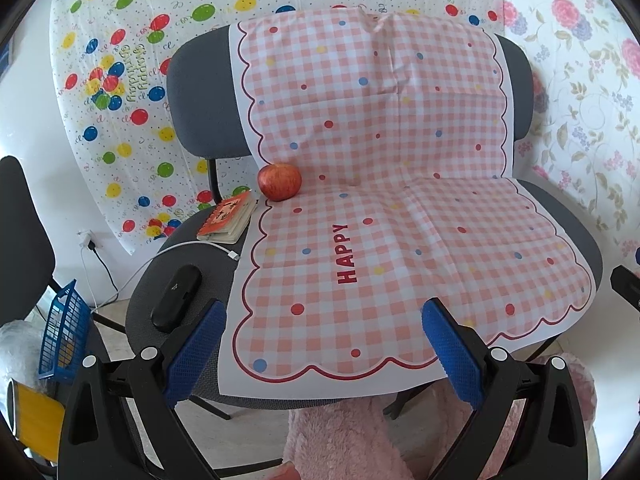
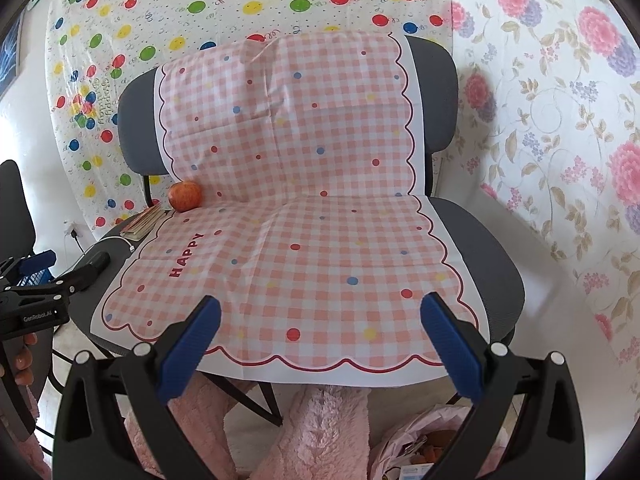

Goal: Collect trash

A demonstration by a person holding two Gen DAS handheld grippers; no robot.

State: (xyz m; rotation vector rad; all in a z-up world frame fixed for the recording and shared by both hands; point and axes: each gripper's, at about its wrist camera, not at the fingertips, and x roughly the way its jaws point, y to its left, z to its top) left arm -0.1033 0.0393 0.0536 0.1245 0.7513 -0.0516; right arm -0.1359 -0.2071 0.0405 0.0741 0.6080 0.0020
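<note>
Checked cloth (image 1: 380, 200) covers a chair (image 1: 192, 92) holding an apple (image 1: 279, 181); both claws, left claw (image 1: 324, 344) and right claw (image 2: 320, 340), hover wide open, empty, ready for trash.

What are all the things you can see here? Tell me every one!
chair: 1, dark grey, centre
checked cloth: 1, pink and white with dots, draped over chair back and seat
apple: 1, red, at the seat's back left edge
notebook: 1, orange cover, on seat beside apple
glasses case: 1, black, front left of seat
cable: 1, white, across left seat
basket: 1, blue, on floor, left
pink bag: 1, on floor under chair, holding bits
left gripper: blue jaws open
right gripper: blue jaws open
</note>
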